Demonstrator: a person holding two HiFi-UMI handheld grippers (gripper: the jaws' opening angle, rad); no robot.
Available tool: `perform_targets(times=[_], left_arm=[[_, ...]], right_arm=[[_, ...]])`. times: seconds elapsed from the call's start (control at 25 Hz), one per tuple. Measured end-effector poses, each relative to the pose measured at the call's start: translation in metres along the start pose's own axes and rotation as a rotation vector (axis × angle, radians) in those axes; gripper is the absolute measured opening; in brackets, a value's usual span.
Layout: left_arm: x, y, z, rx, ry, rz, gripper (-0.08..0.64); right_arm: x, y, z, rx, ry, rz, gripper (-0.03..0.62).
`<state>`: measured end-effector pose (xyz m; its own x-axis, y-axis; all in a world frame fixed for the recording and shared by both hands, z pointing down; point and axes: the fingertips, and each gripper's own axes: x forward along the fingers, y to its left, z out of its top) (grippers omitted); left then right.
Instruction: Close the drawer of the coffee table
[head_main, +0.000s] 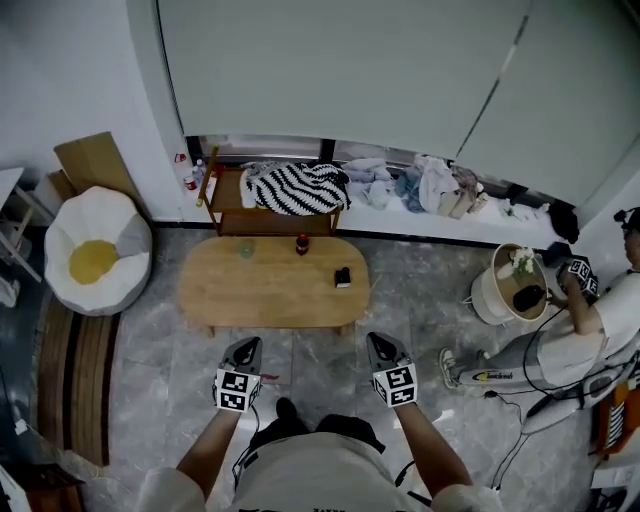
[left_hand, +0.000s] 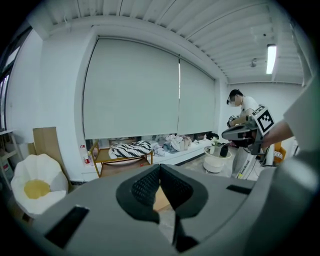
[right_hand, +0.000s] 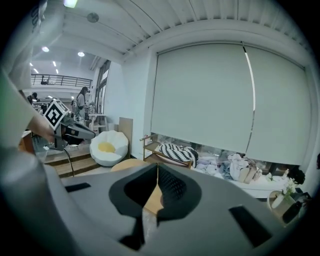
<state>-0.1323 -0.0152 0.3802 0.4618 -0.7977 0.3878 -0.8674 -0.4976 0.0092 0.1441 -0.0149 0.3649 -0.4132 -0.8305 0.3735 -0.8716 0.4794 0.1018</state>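
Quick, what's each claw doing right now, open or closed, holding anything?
Left claw: closed, nothing between the jaws.
Right claw: closed, nothing between the jaws.

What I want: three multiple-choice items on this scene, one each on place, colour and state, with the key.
1. Where does the striped cloth lie? A. on a chair B. on the wooden rack behind the coffee table C. on a bed
2. What colour is the middle of the white cushion? A. yellow B. blue C. red
3. How stand the jaws of the left tool and right tool? A. wide open B. shut on a bottle C. shut, empty
Key: B, the head view shows it there; A, a yellow patch; C, both gripper views show jaws together, nothing between.
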Motion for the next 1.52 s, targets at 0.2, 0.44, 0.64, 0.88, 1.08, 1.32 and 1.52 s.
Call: perform_targets(times=[0.2,0.44,0.64,0.88,1.08,1.32,1.52], left_arm=[[-0.012,-0.026,0.009,-0.009,-0.022,0.035,0.02],[-0.044,-0.076,0.011,-0.029,-0.047,0.058,0.02],[-0.07,-0.106,-0.003,-0.048,-0.043,0.102,0.021],[-0.099,-0.133,-0.012,-0.069,-0.038,0.165,0.021],[-0.116,-0.142,-0.015,-0.079,-0.029,0.191,0.02],[-0.123,-0.128,-0.01,-0.067,-0.045,0.206,0.02],[-0.124,-0.115,-0.004,-0.035,-0.034,0.184,0.021]], right_arm=[[-0.03,-0.01,-0.008,0.009,-0.015,0.008,0.021],[-0.086,-0.023,-0.023,0.025,-0.032,0.022,0.021],[-0.118,-0.037,-0.041,0.017,-0.031,0.03,0.021],[-0.139,-0.051,-0.053,0.041,-0.053,0.036,0.021],[-0.149,-0.05,-0.053,0.042,-0.061,0.044,0.021],[-0.148,-0.04,-0.045,-0.014,-0.067,0.055,0.021],[-0.15,-0.035,-0.031,-0.023,-0.072,0.039,0.02]])
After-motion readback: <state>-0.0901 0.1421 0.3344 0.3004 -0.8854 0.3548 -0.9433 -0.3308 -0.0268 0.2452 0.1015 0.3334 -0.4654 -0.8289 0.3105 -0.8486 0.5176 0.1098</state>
